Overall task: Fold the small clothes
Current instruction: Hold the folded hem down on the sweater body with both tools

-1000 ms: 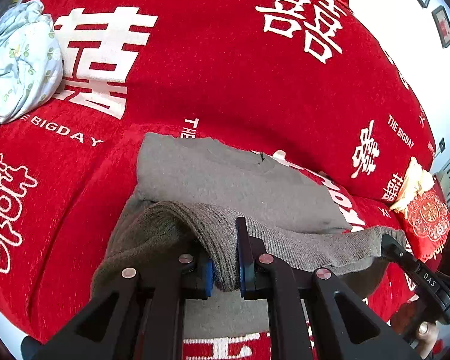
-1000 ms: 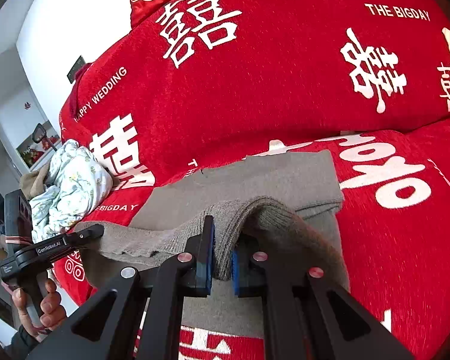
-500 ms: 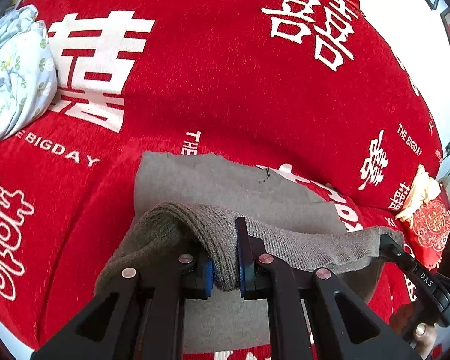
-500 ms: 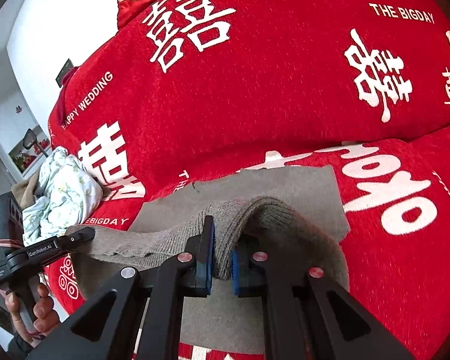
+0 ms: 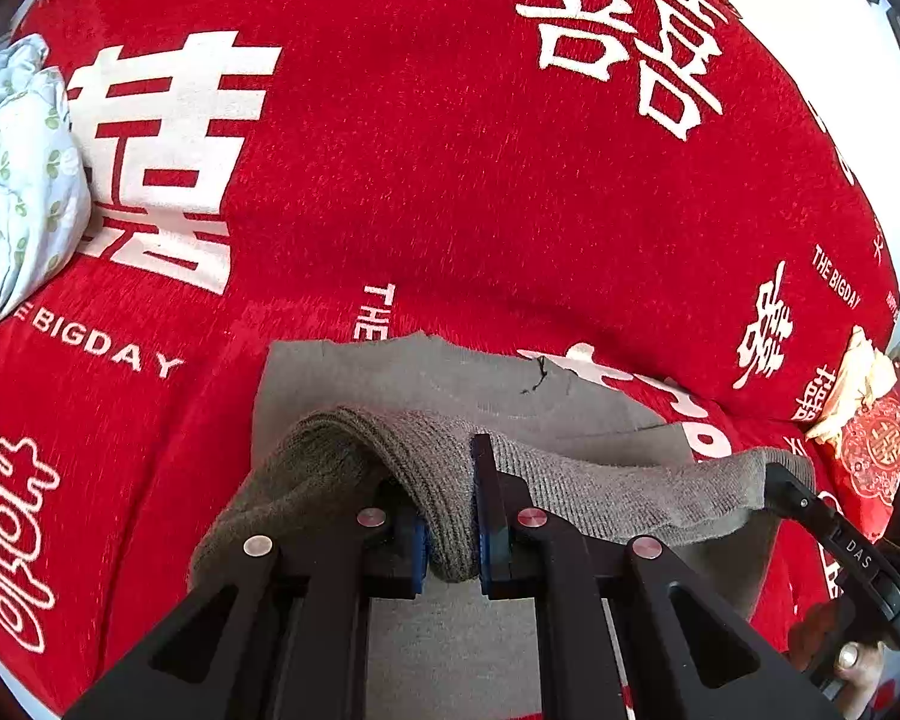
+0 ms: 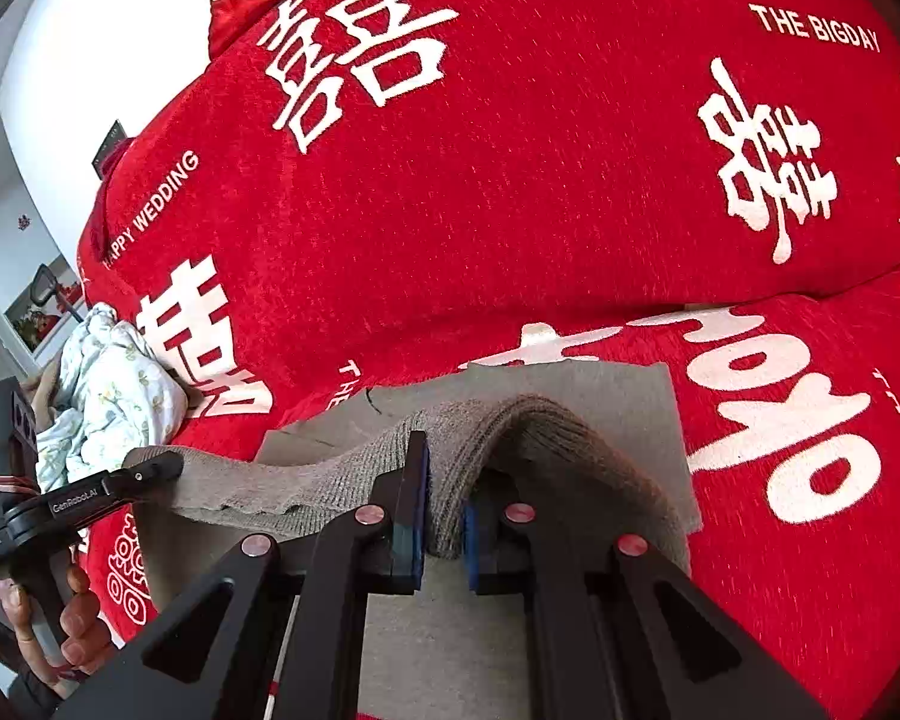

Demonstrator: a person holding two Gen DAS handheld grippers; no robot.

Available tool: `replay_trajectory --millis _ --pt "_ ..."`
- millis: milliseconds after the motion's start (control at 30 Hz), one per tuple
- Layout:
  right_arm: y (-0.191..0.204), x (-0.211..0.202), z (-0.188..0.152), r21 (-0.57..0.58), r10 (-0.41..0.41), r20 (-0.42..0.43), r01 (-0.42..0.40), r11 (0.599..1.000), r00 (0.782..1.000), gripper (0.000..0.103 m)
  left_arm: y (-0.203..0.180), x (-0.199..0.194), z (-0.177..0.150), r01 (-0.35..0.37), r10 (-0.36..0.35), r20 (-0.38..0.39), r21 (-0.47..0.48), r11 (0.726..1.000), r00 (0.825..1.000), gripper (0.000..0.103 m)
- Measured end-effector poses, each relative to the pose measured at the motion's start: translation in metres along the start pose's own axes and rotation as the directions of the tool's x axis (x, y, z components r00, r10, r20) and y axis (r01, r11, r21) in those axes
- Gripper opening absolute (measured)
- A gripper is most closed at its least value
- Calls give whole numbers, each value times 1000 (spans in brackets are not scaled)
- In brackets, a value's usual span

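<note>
**Both grippers pinch the hem of a grey knit garment above a red bedspread**

Nearest the left wrist camera, the left gripper (image 5: 450, 531) is clamped narrow on the ribbed edge of the grey knit garment (image 5: 600, 492), its blue pads pressing the fabric from both sides. The right gripper (image 6: 444, 531) grips the same edge the same way. Between them the hem hangs taut and raised. Beyond it, the rest of the garment lies flat on the red bedspread (image 5: 450, 192), which carries white characters and lettering. A hand (image 6: 72, 630) holds the left tool's handle at the lower left of the right view. Farther off, a pale floral bundle (image 5: 18, 180) rests at the bedspread's left edge, and a red embroidered cushion (image 5: 876, 450) sits to the right.
</note>
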State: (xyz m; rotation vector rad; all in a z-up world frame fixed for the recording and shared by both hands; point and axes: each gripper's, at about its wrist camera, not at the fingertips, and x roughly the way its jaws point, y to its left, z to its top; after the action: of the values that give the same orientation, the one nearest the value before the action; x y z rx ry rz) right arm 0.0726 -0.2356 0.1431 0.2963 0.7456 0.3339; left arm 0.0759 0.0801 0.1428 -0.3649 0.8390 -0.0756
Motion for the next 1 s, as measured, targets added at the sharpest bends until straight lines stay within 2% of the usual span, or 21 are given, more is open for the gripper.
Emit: replay_trajectory --millis 600,1000 --pt "-16 38 28 20 -27 -29 27 999 999 10 -12 40 32 -34 35 -30 28 999 999 13" --pt "-32 84 30 49 -54 -90 59 997 994 10 -1 93 34 -67 68 -94 15 998 993 13"
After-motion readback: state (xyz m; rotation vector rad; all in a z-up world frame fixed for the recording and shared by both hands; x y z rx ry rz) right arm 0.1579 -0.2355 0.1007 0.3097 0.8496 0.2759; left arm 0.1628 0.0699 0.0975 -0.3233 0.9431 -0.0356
